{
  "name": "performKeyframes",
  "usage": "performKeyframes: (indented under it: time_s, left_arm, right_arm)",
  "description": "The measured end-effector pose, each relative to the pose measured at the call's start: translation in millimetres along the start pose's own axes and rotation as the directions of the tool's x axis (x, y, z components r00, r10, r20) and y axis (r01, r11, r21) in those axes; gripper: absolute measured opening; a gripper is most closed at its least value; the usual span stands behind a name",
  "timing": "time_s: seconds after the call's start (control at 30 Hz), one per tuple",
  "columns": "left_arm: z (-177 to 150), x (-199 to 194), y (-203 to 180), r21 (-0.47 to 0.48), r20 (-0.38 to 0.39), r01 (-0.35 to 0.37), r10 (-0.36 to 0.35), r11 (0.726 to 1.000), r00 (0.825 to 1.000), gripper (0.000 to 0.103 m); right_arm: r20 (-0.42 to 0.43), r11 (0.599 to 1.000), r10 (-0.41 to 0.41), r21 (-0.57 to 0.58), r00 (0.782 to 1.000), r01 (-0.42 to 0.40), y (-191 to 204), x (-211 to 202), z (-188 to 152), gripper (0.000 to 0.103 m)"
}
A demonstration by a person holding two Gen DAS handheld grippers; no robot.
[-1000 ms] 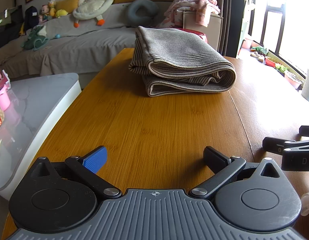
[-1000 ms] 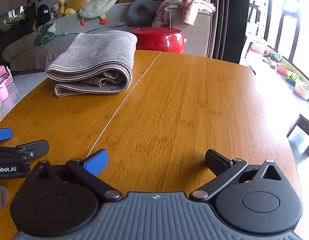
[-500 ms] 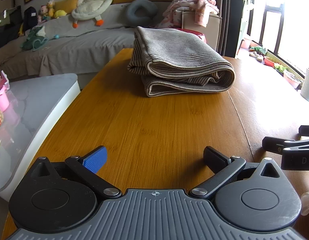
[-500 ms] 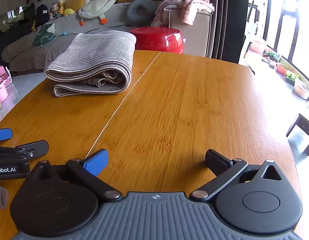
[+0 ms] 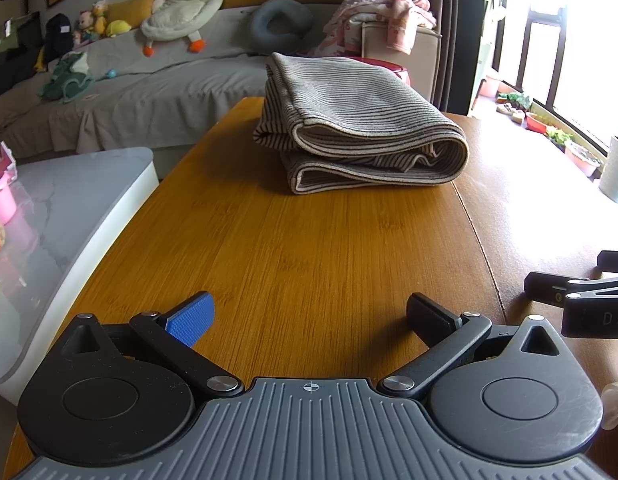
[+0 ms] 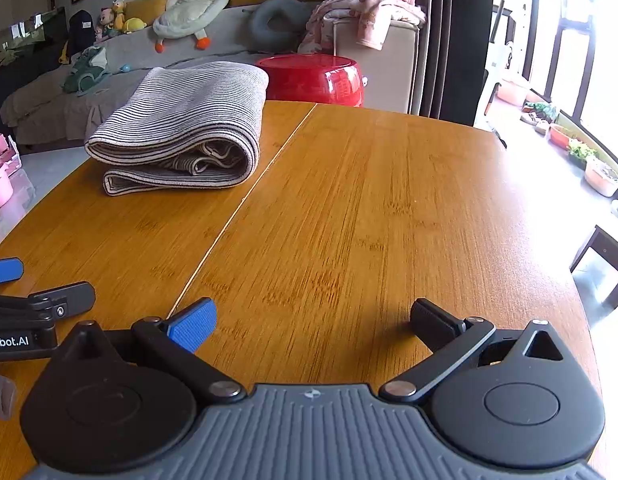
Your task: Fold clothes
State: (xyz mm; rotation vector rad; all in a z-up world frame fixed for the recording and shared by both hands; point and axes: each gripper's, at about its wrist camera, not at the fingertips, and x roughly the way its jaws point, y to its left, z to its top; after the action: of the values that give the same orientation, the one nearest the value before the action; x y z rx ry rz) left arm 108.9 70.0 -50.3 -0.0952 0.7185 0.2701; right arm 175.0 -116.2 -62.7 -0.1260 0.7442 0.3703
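Folded garment (image 5: 361, 128) well beyond both tools

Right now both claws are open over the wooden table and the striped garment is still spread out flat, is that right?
Not quite. The striped garment is already folded into a thick bundle, as the left wrist view shows. Left claw and right claw are open over the wooden table.

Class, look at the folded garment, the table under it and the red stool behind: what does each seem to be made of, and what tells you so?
Garment: soft ribbed knit, likely cotton or a blend; fine stripes, rounded limp folds.
Table: looks like bamboo or wood with a satin varnish; streaked grain, a seam, soft window glare.
Stool: probably glossy plastic; sharp bright reflections.
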Motion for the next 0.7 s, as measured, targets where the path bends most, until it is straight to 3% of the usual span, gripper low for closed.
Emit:
performKeyframes:
  time_s: [0.7]
  left_arm:
    - [3.4,4.5,-0.2,0.004,0.000,0.017,-0.017,1.000,1.000,0.103]
  right_arm:
    - [0.001,1.000,-0.011,0.007,1.000,0.011,0.7,1.2,-0.9,0.103]
